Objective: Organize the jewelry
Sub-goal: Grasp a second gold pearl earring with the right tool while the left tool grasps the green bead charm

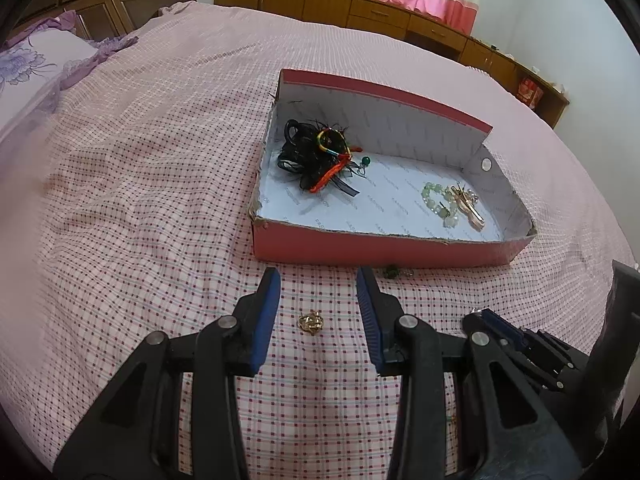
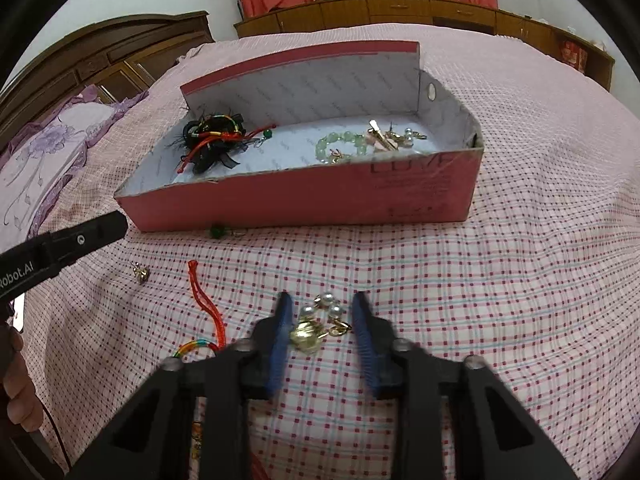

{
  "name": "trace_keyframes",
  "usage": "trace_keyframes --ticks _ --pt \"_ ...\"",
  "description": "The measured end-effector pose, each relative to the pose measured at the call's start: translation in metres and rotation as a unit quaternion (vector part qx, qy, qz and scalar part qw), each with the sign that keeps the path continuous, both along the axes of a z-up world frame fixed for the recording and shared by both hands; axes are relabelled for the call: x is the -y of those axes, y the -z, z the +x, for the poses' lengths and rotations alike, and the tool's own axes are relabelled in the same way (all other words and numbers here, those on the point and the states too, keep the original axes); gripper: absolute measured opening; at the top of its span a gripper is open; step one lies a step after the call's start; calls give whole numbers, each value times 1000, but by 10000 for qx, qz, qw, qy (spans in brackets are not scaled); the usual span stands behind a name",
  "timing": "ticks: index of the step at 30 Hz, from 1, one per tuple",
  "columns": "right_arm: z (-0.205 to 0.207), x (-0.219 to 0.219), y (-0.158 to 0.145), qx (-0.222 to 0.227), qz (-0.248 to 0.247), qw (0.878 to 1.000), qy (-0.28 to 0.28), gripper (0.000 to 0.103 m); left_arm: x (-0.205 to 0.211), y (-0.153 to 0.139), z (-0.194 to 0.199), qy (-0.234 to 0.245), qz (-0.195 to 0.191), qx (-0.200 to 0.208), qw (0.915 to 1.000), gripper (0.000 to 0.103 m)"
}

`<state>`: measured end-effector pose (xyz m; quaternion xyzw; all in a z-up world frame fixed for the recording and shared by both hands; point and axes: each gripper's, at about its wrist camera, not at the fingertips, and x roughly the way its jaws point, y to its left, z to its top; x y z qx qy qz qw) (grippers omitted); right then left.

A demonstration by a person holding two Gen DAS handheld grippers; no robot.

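In the left wrist view, the left gripper [image 1: 318,280] hovers low over the checked bedspread [image 1: 140,200] with its jaws spread wide. A small gold earring [image 1: 311,322] lies on the cloth between them, touching neither blue pad. Beyond it stands the pink cardboard box [image 1: 360,248], which already holds a bundle of black hair ties [image 1: 312,152] at one end and a green bead bracelet [image 1: 438,200] with a gold hair clip [image 1: 470,206] at the other. A dark green bead piece [image 1: 391,271] lies on the bed just beside the front wall of the box.

In the right wrist view, the right gripper [image 2: 320,306] also has its jaws spread — a cluster of pearl and gold earrings [image 2: 322,320] sits between them, not yet pinched. A red cord bracelet [image 2: 206,304] lies to its left on the bed.

These pieces look very light, small and hard, and probably slippery on metal. I would close slowly around the thickest part of each one, pressing a little into the soft cloth, because a thin hook or pin may slip out or bend.
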<state>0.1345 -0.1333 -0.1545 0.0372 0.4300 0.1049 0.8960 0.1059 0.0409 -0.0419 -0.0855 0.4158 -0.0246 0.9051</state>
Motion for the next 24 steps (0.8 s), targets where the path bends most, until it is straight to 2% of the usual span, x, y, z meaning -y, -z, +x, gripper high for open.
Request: trace_keyframes --ticks 6,12,24 --pt "-4 6 -5 126 223 9997 19 16 2 -3 -1 94 -33 29 9999 31" --pt "-16 25 -22 402 531 9975 223 16 10 -4 -3 182 -31 47 9998 31" --pt "-35 53 -66 1062 507 9923 388 16 34 1 4 462 -257 -14 9986 31"
